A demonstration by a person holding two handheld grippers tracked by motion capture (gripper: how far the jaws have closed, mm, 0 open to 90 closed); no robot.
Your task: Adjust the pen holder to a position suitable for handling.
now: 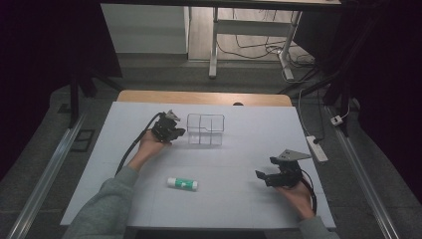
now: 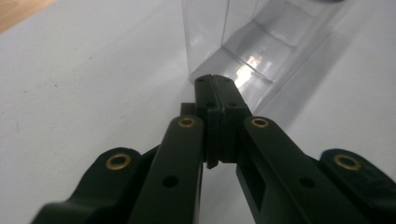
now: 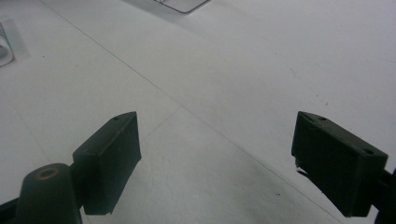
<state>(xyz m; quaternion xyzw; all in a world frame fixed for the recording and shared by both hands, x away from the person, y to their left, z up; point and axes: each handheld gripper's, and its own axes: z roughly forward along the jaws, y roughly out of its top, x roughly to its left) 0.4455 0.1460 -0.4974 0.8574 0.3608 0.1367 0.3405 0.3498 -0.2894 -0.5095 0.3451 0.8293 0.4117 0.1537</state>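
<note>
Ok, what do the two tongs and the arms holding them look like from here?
Both are black two-jaw tools. The left tongs have flat black links with brass-coloured rivets and a black cable trailing back along the forearm. The right tongs have blocky rectangular pads, a grey three-cornered plate on top, and a black cable too. The left arm wears a grey-green sleeve.

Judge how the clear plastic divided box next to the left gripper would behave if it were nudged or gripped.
The clear plastic box looks thin-walled and empty, so it is probably light and would slide on the smooth white table rather than resist. Its upright walls seem apt to flex or crack under a hard squeeze. The left gripper, shut and close to its base, could easily shove it.
</note>
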